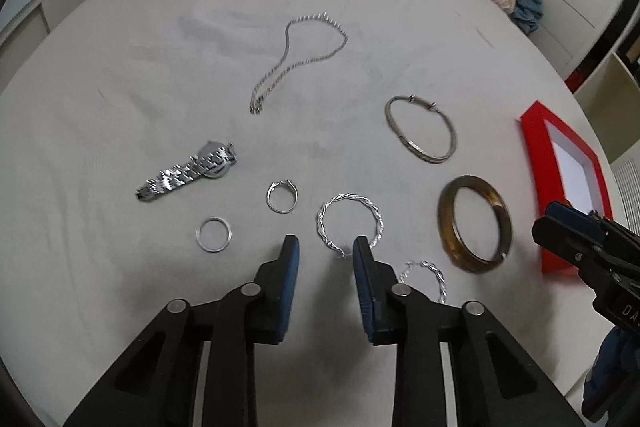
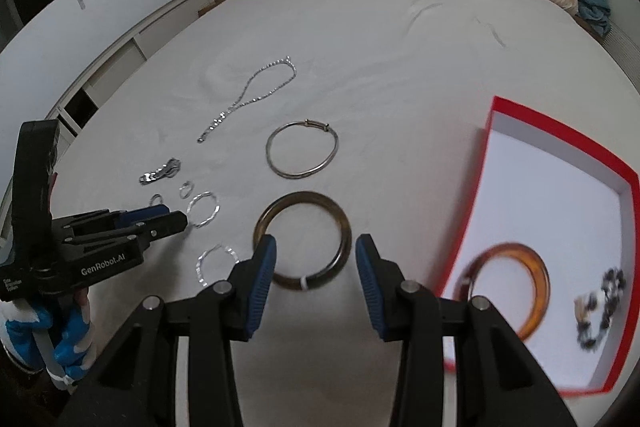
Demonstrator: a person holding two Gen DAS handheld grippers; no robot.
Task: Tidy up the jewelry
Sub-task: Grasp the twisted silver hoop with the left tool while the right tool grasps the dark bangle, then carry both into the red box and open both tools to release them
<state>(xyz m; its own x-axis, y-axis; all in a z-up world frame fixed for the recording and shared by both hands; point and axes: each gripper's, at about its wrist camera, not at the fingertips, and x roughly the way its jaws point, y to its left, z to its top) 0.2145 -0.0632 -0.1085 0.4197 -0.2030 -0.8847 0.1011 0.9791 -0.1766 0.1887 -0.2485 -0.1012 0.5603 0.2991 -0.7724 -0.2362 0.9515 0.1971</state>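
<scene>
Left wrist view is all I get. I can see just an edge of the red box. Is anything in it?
Observer: Yes, an amber bangle lies in the red box.
Operator: Anything else in there?
Observer: A dark beaded piece sits beside it, too blurred to name.
Operator: What's the right hand-held gripper aiming at?
Observer: Its open jaws point at the dark brown bangle on the bed, nothing between them.
</scene>
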